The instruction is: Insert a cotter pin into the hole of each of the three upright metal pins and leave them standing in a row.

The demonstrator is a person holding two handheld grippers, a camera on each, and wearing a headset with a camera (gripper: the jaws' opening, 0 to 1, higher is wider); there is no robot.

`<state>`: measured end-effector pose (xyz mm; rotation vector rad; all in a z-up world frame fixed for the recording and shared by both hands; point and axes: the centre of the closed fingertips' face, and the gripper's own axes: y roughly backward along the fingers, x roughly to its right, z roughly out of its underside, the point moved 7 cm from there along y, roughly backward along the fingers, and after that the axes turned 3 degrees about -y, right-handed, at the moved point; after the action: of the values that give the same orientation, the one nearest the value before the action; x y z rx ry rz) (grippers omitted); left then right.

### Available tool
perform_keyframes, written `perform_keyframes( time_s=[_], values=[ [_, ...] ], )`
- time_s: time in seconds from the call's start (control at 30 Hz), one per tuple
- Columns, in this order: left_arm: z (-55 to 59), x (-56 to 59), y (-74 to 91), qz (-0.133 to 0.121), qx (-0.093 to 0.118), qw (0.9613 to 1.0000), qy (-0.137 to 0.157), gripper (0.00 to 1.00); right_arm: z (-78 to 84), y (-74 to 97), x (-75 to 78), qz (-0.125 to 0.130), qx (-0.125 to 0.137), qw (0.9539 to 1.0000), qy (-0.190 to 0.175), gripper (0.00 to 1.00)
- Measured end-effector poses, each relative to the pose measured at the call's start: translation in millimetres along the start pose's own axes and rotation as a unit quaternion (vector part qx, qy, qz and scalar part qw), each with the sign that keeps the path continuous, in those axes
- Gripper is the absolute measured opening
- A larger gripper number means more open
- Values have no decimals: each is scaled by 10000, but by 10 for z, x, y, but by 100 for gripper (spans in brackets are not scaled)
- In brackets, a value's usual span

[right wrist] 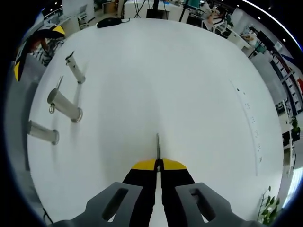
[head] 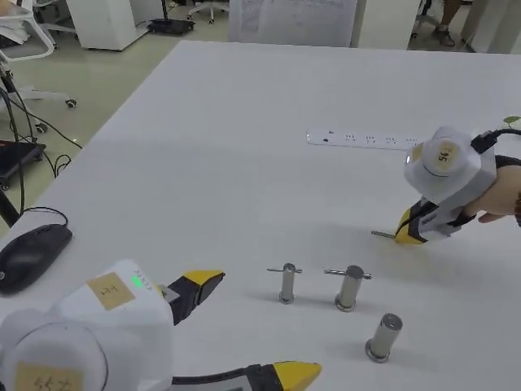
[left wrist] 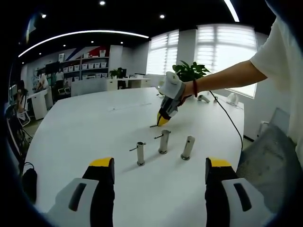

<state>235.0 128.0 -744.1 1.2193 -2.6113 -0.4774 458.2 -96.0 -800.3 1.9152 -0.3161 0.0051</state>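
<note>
2 of the 3 metal pins, the left pin (head: 286, 283) and the middle pin (head: 348, 287), had cotter pins through their holes. The third pin (head: 383, 336), nearest the person, stood bare and slightly out of line. The right gripper (head: 404, 235) was clenched on the last cotter pin (head: 383, 235), low at the surface (head: 244, 147), apart from the row. The left gripper (head: 252, 326) hung released, jaws wide, near the pins. The step in hand looked like picking up that cotter pin. Next it would need carrying to the third pin and lining up with its hole.
</note>
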Motion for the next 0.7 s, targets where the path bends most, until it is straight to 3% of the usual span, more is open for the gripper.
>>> perform_keyframes(
  time_s=[0.4,0.7],
  values=[
    [-48,-1,3,-16,73,10000,29,76,25,106,-24,230,189,9995,100,2],
    [-99,4,3,44,165,9997,149,71,-41,322,-141,499,500,9970,307,2]
  ],
)
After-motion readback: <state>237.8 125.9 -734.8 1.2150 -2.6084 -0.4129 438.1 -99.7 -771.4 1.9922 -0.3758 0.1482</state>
